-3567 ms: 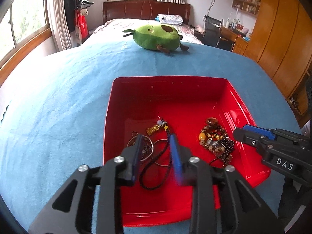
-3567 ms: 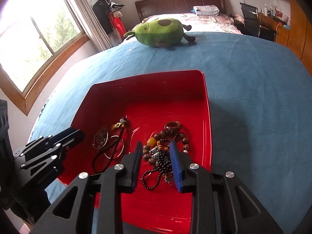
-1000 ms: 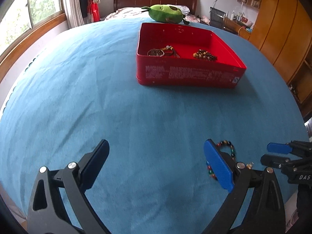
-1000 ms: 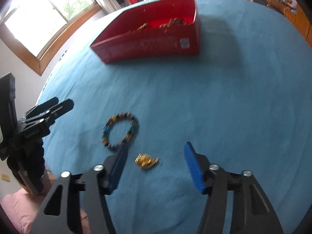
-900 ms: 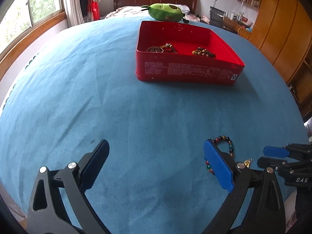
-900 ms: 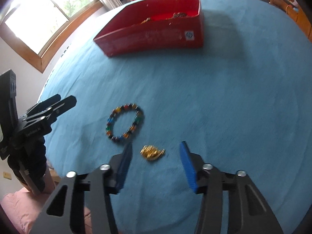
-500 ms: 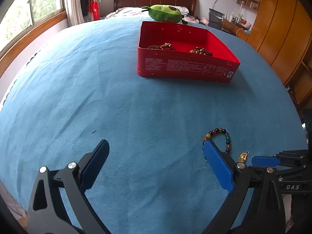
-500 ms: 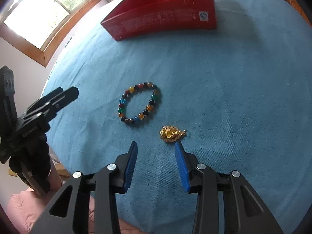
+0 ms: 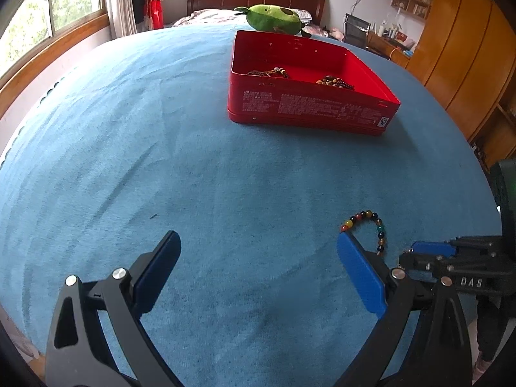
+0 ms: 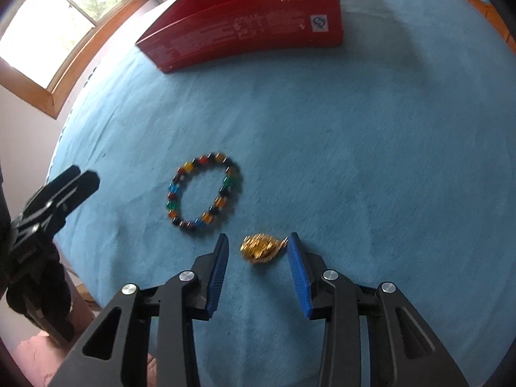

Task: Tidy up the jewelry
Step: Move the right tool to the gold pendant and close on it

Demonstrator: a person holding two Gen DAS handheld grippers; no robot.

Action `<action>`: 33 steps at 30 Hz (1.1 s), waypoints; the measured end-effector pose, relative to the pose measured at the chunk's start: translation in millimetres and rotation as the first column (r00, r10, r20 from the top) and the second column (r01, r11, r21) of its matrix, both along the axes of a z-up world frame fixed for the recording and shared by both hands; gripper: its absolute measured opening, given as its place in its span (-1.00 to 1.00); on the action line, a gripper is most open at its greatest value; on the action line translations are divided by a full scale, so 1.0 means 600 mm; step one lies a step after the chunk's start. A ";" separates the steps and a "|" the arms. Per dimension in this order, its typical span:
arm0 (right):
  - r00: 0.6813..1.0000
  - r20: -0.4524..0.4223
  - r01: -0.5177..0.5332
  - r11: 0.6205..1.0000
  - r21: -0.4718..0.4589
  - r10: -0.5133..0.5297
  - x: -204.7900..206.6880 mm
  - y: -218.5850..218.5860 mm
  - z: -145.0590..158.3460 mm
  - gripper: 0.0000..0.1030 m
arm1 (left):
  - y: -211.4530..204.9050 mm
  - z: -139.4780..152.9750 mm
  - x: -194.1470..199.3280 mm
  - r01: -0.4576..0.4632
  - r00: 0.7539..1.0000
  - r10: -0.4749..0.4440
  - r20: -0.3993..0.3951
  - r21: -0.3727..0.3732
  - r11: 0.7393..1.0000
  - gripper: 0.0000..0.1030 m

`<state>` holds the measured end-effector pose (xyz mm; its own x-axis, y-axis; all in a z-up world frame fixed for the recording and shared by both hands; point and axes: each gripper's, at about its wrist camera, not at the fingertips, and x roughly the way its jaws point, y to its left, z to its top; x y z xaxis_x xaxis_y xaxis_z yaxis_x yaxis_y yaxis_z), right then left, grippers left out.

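A small gold pendant (image 10: 262, 247) lies on the blue cloth between the tips of my right gripper (image 10: 258, 246), which is open and straddles it without touching. A multicoloured bead bracelet (image 10: 202, 192) lies just beyond and to the left; it also shows in the left wrist view (image 9: 367, 229), partly behind my right fingertip. My left gripper (image 9: 256, 258) is wide open and empty above bare cloth. The red tin (image 9: 309, 109) farther back holds several bead strings and bangles (image 9: 335, 82); only its side (image 10: 251, 29) shows in the right wrist view.
A green avocado plush (image 9: 272, 19) lies behind the tin. The blue cloth (image 9: 193, 161) covers the whole table. A window runs along the left, wooden cupboards (image 9: 467, 64) along the right. The left gripper's body (image 10: 48, 206) shows at the left of the right wrist view.
Both grippers left the tin and pulled back to the near table edge. The right gripper has come down over the gold pendant and narrowed its jaws around it. The left gripper stays wide open.
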<state>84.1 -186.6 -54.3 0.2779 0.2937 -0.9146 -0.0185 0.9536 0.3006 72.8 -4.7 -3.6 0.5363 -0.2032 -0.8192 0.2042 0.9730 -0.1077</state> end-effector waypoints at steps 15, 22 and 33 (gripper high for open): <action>1.000 0.000 -0.005 1.000 -0.018 0.005 -0.024 -0.002 0.018 -0.26 | -0.008 -0.011 0.009 0.015 1.000 -0.015 -0.015 -0.008 1.000 0.88; 1.000 -0.026 -0.008 1.000 -0.012 0.008 -0.006 0.016 -0.009 -0.23 | -0.013 -0.012 0.005 0.029 0.999 -0.029 -0.013 -0.009 1.000 0.88; 0.997 0.025 -0.067 0.993 -0.097 0.069 0.011 0.041 -0.007 -0.72 | -0.015 -0.013 0.012 0.025 1.000 -0.025 -0.018 -0.012 1.000 0.88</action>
